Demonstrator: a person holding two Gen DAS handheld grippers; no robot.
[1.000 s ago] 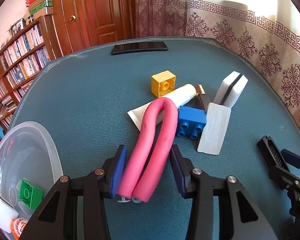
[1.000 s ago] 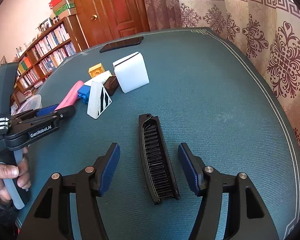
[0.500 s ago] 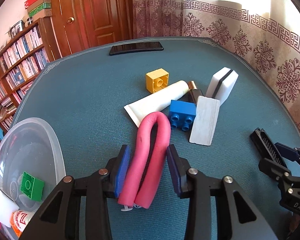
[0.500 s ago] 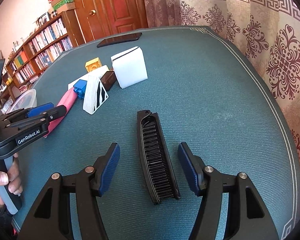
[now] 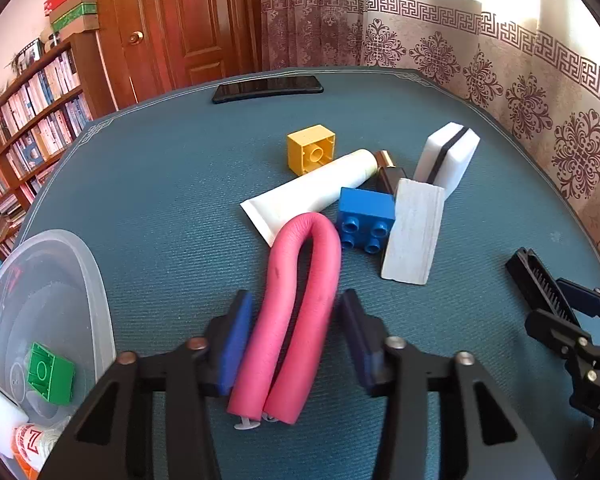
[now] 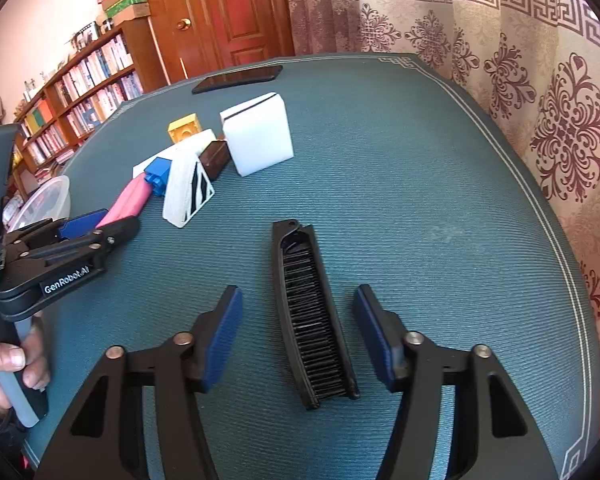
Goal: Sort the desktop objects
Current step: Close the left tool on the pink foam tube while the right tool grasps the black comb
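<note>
Teal cloth covers the table (image 5: 160, 184), with a bookshelf (image 5: 24, 128) and a wooden door (image 5: 188, 20) behind it. From the left wrist, the left gripper (image 5: 292, 332) straddles the two legs of a bent pink foam tube (image 5: 296, 304) lying on the cloth — its blue pads stand just beside the tube, the left one close against it, the right one a little apart, so nothing is squeezed. Past the bend sit a white tube (image 5: 312, 194), a blue brick (image 5: 366, 216), a yellow brick (image 5: 311, 148), a white block (image 5: 414, 232) and a white sponge (image 5: 448, 158); a phone (image 5: 268, 87) lies at the far edge. At the left, a clear bowl (image 5: 96, 288) holds a green brick (image 5: 50, 374). From the right wrist, the right gripper (image 6: 298, 336) stands wide open over a black comb (image 6: 312, 312) lying flat on the cloth — the comb runs lengthwise between the pads and touches neither. A hand (image 6: 8, 372) holds the left tool's handle at the left edge.
</note>
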